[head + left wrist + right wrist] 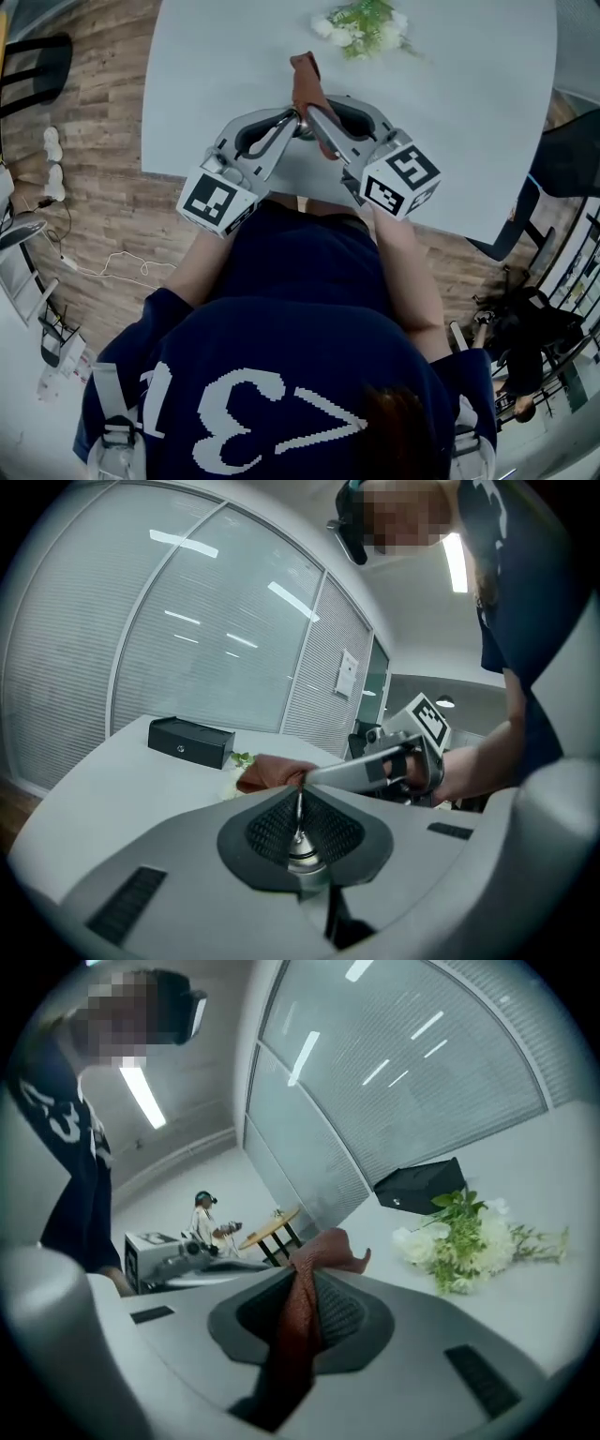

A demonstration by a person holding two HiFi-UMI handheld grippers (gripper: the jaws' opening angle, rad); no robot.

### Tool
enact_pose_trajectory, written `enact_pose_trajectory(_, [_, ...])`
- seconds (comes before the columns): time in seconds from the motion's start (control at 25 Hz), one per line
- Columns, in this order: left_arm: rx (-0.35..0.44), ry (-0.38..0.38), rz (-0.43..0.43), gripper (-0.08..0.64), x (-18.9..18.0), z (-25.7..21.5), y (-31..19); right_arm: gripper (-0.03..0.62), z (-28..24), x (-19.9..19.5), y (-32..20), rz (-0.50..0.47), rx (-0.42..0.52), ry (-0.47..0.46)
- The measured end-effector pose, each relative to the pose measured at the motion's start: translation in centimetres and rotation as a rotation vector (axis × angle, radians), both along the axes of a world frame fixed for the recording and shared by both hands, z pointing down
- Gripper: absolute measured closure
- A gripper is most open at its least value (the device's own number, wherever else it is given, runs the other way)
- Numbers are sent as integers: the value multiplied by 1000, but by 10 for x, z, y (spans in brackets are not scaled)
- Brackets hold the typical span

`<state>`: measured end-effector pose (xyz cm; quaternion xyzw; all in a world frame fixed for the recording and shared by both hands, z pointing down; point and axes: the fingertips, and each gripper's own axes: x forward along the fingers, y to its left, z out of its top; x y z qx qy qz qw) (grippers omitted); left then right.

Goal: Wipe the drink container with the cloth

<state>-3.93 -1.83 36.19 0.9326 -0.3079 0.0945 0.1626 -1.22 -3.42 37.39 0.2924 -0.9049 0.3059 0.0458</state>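
My two grippers meet tip to tip above the near part of the grey table (469, 122). The right gripper (315, 116) is shut on a reddish-brown cloth (306, 80). The cloth runs down between its pads (302, 1326) and sticks out past the tips. My left gripper (292, 121) is shut on a thin shiny metal piece (299, 829) with a rounded base. How much more of that piece there is stays hidden. From the left gripper view, the cloth (272, 772) bulges just past the right gripper's finger (361, 771), next to my left gripper's tips (300, 794).
A bunch of white flowers with green leaves (366, 23) lies at the far side of the table, with a black box (190, 741) behind it. Dark chairs (572, 155) stand to the right. Another person (202, 1218) sits at a round table far off.
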Motion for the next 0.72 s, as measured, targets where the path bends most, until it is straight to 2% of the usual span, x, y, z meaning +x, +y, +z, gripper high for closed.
enact_pose_trajectory(0.08, [-9,3,-7,534,-3,1,0,534,17,10,-1,31,0,68])
enact_pose_trajectory(0.4, [-11,5,-4,534,-16,8,4,534,90,60,-2,131,-115,218])
enact_pose_trajectory(0.52, [-13,-15,-2,534,-16,9,5,534,90,57,-3,117,-143,202])
enact_pose_trajectory(0.72, [4,-41,15,534,-13,7,7,534,46,17,-3,-11,-114,109])
